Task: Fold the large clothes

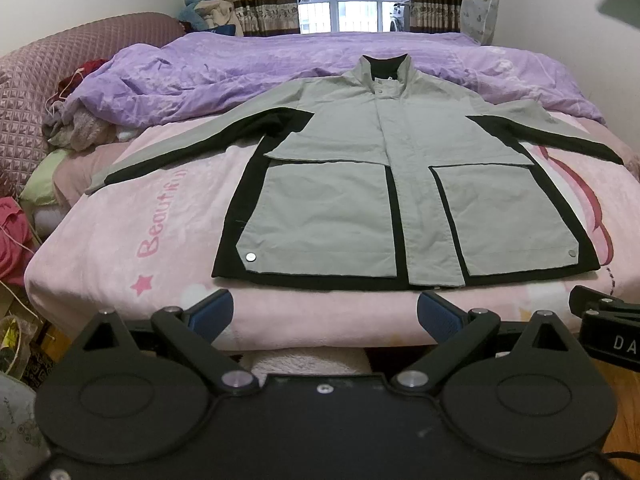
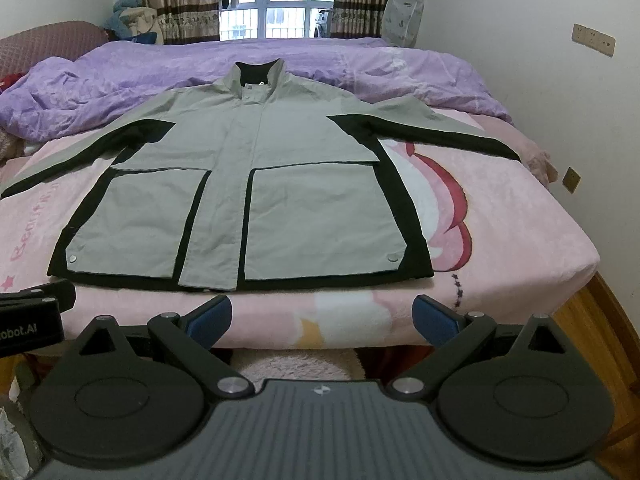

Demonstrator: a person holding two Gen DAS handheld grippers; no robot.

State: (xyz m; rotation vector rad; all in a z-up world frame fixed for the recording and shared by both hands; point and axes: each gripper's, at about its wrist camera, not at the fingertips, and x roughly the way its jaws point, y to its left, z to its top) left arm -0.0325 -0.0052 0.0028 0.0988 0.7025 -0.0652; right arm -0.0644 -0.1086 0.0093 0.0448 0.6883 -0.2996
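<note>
Both tongs are waiting wide open at the near edge of the bed, gripping nothing.

You are holding the left gripper [image 1: 325, 312] and the right gripper [image 2: 322, 314] side by side — each with its blue pads [image 1: 214, 314] spread far apart and nothing lying between them. The jacket [image 1: 404, 196], grey with black panels, is lying flat and face up on the pink blanket [image 1: 120, 248] just ahead of both sets of fingertips, its hem running nearest to you and its collar pointing away. Both sleeves are stretching outward to either side. Beyond the collar a purple quilt [image 2: 320, 62] is bunching across the bed — and farther off, curtains [image 2: 176, 0] are framing a window [image 2: 280, 16].
</note>
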